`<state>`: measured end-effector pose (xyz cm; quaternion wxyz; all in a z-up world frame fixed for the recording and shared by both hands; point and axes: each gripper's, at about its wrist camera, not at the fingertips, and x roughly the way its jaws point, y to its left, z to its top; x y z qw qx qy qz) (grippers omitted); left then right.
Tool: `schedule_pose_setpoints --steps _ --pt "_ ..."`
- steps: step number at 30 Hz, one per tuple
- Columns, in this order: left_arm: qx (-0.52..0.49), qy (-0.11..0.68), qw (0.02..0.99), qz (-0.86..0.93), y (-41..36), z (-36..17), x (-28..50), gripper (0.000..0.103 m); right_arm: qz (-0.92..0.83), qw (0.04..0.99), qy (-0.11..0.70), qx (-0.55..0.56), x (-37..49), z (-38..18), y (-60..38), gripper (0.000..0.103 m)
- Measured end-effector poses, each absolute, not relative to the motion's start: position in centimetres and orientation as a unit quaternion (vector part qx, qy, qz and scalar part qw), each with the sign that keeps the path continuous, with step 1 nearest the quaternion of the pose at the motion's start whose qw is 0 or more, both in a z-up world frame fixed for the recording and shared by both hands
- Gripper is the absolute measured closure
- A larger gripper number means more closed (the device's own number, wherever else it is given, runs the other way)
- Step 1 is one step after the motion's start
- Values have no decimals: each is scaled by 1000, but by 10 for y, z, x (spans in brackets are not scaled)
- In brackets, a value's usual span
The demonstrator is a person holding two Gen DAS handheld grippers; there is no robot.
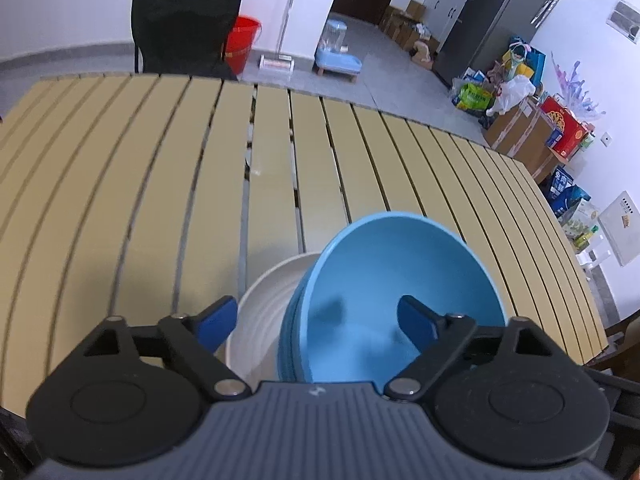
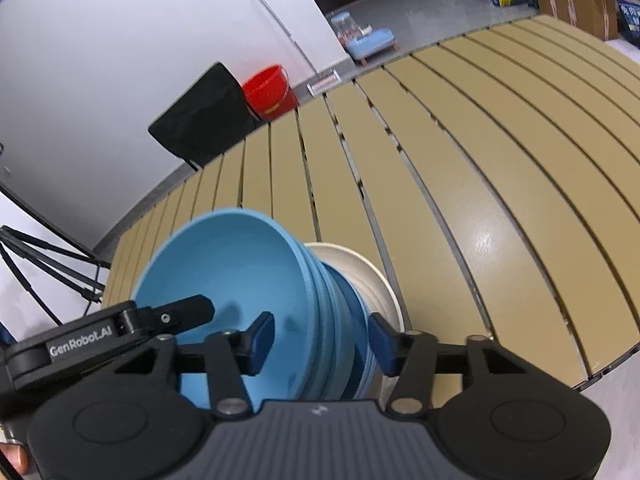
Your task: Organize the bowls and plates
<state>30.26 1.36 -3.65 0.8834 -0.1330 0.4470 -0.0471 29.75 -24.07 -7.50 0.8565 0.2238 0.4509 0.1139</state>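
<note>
A stack of light blue bowls (image 1: 396, 300) stands in a white plate (image 1: 264, 304) on the slatted tan table (image 1: 160, 184). My left gripper (image 1: 316, 324) is open, its left finger (image 1: 218, 320) over the plate and its right finger (image 1: 416, 322) inside the top bowl. In the right wrist view the same blue bowl stack (image 2: 248, 276) sits on the white plate (image 2: 372, 280). My right gripper (image 2: 320, 340) is open and straddles the stack's wall, left finger (image 2: 260, 340) inside the bowl, right finger (image 2: 384, 344) outside. The left gripper's finger (image 2: 176, 316) shows over the bowl's near rim.
A black chair (image 1: 186, 28) stands at the table's far edge, a red bucket (image 1: 240, 42) and a blue pet feeder (image 1: 336, 50) on the floor behind. Boxes and bags (image 1: 532, 120) crowd the right wall. A tripod (image 2: 36, 264) stands left of the table.
</note>
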Motion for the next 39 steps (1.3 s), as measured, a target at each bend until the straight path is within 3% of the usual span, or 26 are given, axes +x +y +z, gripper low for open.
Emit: schedule_pose_setpoints --steps 4,9,15,18,39 --pt "-122 409 904 -44 14 -18 283 0 113 876 425 195 284 -63 -242 22" --pt "-88 329 940 -26 8 6 243 0 114 898 395 155 263 -50 -247 12" --pt "-74 272 959 -20 2 26 190 0 107 924 355 90 229 -33 -250 9" --pt "-63 260 963 -15 -2 30 163 0 113 930 341 73 211 -25 -249 0" --pt "-24 246 969 -9 -25 32 19 0 123 949 290 3 73 18 -247 0"
